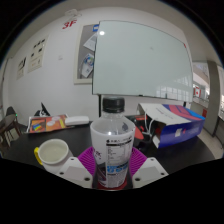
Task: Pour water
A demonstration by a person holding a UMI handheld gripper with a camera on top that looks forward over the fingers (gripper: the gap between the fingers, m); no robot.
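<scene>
A clear plastic water bottle (111, 140) with a dark cap and a printed label stands upright between my fingers. My gripper (112, 165) is shut on the bottle: both magenta pads (88, 160) press on its lower sides. A small pale yellow-green cup (52, 152) sits on the dark table (30, 150), just beyond my left finger.
A colourful box (172, 128) with white paper lies beyond the right finger. A flat picture book (46, 124) lies at the table's far left. A large whiteboard (140, 60) and posters hang on the wall behind. A chair (9, 122) stands far left.
</scene>
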